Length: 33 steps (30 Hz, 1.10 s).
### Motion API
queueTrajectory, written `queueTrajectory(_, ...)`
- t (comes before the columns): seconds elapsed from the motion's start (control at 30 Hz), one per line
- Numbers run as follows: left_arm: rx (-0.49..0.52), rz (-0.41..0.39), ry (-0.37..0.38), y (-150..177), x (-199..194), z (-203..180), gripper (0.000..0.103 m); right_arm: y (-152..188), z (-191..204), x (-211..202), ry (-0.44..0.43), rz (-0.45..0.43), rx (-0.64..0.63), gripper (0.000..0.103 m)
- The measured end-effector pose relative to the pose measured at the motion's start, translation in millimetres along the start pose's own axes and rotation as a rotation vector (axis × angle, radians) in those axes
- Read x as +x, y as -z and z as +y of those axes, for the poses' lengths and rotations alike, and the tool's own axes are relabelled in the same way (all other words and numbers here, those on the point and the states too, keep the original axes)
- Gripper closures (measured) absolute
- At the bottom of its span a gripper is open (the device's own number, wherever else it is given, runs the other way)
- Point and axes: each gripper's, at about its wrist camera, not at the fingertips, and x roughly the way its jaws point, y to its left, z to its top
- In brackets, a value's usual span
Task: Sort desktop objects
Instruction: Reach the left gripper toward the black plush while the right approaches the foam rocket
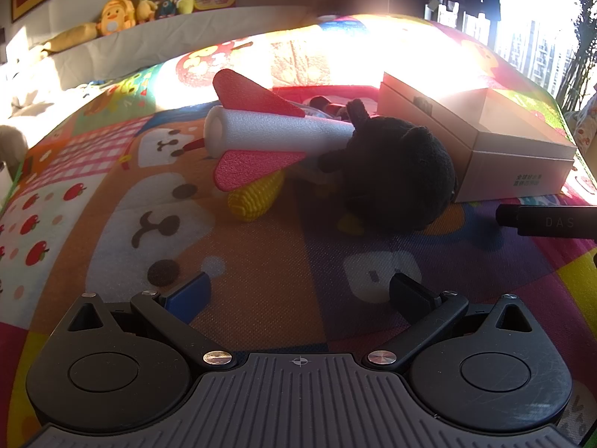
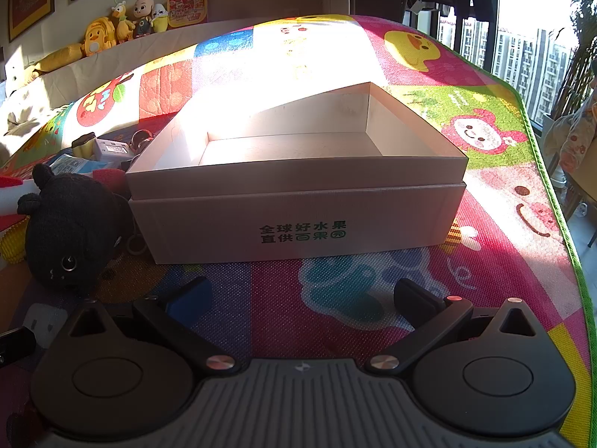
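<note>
- The left gripper (image 1: 298,291) hangs low over the play mat (image 1: 261,246), fingers wide apart and holding nothing; one finger pad is blue (image 1: 188,295), the other black (image 1: 410,293).
- At 12 o'clock from it lies the pile of toys: a foam rocket (image 1: 276,134) on its side, white tube with red fins, its nose against a black plush (image 1: 395,171).
- A yellow toy corn (image 1: 255,198) lies under the rocket's lower fin, at about 11 o'clock from the gripper.
- At 1 to 2 o'clock sits the box (image 1: 485,145), just beside the plush — touching or not, I cannot tell.
- At 3 o'clock in the left view a dark bar marked "DAS" (image 1: 548,222) juts in from the edge.
- The right gripper (image 2: 302,296) is likewise spread open and empty above the mat (image 2: 335,298).
- The box (image 2: 294,220) stands at 12 o'clock from it, open-topped, nothing visible inside, green and black print on its near wall.
- The plush (image 2: 71,235) lies at 10 o'clock, against the box's left corner; the corn (image 2: 13,244) peeks out at its far left.
- Behind the plush, at 11 o'clock, is a heap of small items (image 2: 108,147) — too cluttered to name.
- Stuffed toys (image 2: 123,22) line a ledge along the far wall.
</note>
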Motion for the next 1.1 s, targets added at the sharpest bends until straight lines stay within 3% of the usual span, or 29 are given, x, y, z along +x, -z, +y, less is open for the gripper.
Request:
queueTrajectory(0.6, 0.004, 0.001, -0.002, 1, -2, 0, 0.000, -2, 0, 1, -0.001, 0.012, 0.004, 0.000)
queueTrajectory(1.1, 0.021, 0.020, -0.006, 0, 0, -2, 0.000, 14, 2, -31, -0.031, 0.082, -0.037, 0.000)
